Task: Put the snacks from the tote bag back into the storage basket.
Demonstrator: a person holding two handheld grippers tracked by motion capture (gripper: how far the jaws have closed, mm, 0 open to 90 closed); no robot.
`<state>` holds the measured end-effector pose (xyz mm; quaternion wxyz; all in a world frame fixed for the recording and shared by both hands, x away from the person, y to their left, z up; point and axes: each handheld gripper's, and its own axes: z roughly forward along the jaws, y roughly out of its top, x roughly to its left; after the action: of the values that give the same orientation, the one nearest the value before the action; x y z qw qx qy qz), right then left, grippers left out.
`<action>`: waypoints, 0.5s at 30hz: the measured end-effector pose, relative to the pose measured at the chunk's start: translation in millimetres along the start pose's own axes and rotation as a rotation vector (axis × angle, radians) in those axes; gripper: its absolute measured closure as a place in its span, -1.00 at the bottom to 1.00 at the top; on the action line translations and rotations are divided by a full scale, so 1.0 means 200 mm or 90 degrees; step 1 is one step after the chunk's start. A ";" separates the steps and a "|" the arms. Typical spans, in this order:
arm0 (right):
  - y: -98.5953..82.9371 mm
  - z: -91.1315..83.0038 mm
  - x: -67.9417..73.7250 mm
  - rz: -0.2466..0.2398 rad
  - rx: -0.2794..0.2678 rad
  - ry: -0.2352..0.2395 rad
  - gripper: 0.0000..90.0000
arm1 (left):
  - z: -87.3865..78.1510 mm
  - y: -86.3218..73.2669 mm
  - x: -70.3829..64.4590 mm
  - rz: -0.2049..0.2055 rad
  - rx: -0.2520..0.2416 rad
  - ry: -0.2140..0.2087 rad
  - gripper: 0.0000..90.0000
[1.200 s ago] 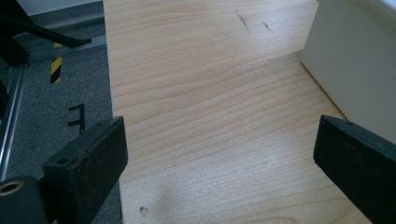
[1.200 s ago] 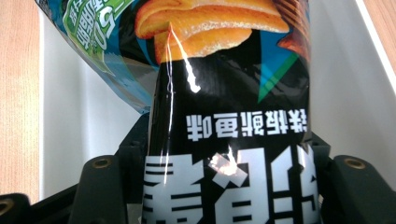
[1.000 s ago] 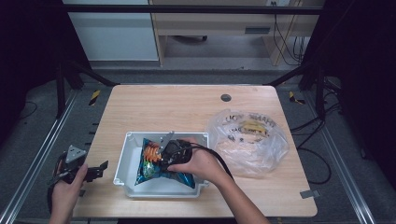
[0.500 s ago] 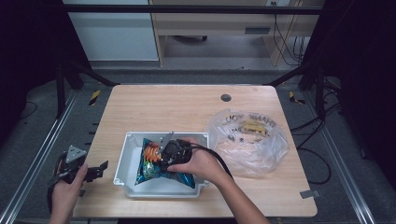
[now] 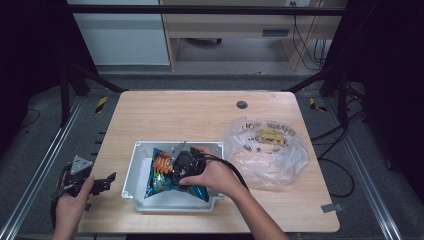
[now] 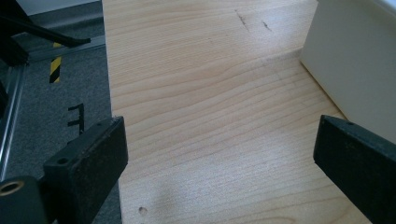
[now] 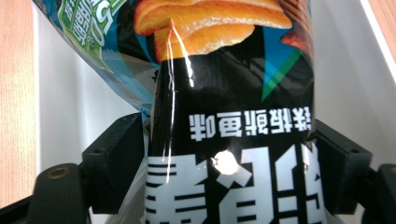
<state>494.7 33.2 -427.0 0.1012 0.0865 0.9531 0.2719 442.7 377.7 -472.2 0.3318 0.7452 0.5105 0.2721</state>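
Two grippers are in use: the right gripper (image 5: 181,161) reaches into the white bin (image 5: 134,165) with its jaws pinching the chip bag (image 7: 224,93), while the left gripper (image 5: 102,182) waits at the left edge of the table (image 5: 200,115), its jaws spread wide and holding nothing. The step in hand appears to be handling the bag inside the bin; the next move probably calls for a steady hold without crushing it. The bag is glossy, black and blue, printed with orange chips.
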 end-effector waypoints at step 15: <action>0.00 -0.04 0.01 0.008 -0.008 0.004 -0.75 | 0.00 0.00 0.00 0.000 0.000 0.000 -0.93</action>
<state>490.9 28.9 -421.1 0.0972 0.0910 0.9511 0.2786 442.7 377.6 -472.1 0.3315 0.7451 0.5107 0.2723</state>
